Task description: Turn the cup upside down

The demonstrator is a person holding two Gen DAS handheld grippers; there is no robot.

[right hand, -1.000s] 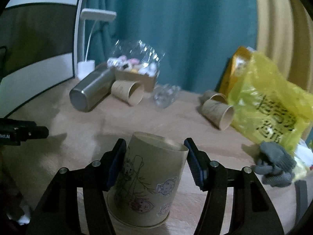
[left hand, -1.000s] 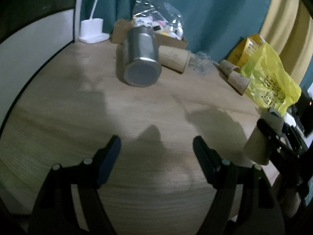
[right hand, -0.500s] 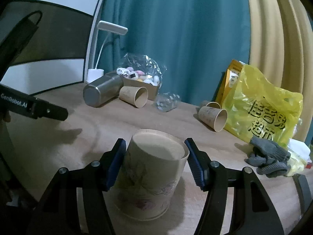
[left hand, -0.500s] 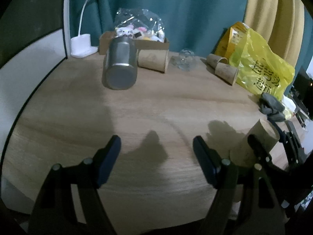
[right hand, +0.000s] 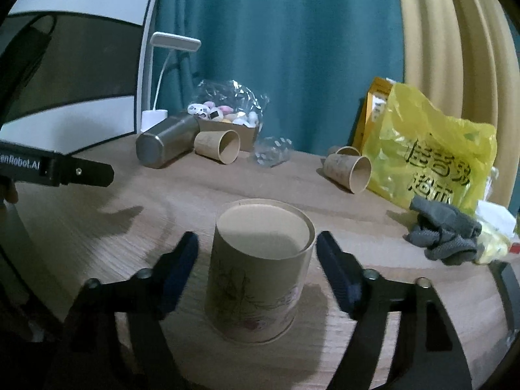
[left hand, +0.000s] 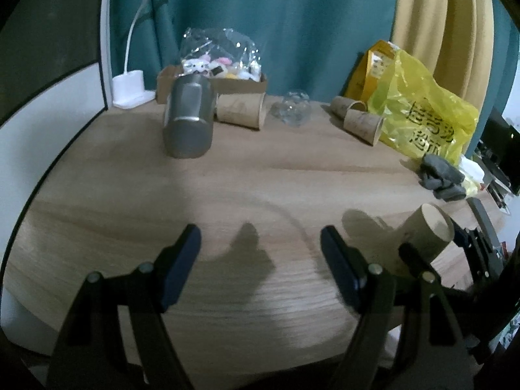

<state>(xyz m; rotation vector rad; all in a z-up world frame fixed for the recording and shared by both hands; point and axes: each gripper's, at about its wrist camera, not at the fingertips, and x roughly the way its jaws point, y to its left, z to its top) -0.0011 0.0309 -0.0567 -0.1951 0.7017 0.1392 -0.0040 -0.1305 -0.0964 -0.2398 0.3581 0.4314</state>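
A brown paper cup [right hand: 260, 269] with drawings stands upside down on the wooden table [right hand: 136, 227], base up. My right gripper [right hand: 256, 260] is open, its fingers either side of the cup with small gaps. The cup also shows in the left wrist view [left hand: 425, 234] at the right, between the right gripper's fingers. My left gripper [left hand: 260, 260] is open and empty above the near table; one of its fingers [right hand: 78, 172] shows in the right wrist view.
A steel tumbler [left hand: 190, 123] and a paper cup [left hand: 240, 110] lie on their sides at the back, by a box of toys [left hand: 221, 65], a lamp [left hand: 133, 87] and a clear wrapper [left hand: 292, 110]. Two paper cups [left hand: 360, 120], a yellow bag [left hand: 419, 113] and grey gloves [left hand: 442, 175] lie right.
My right gripper has opened off the cup, which now stands on the table. The left gripper has pulled back and tilted up.
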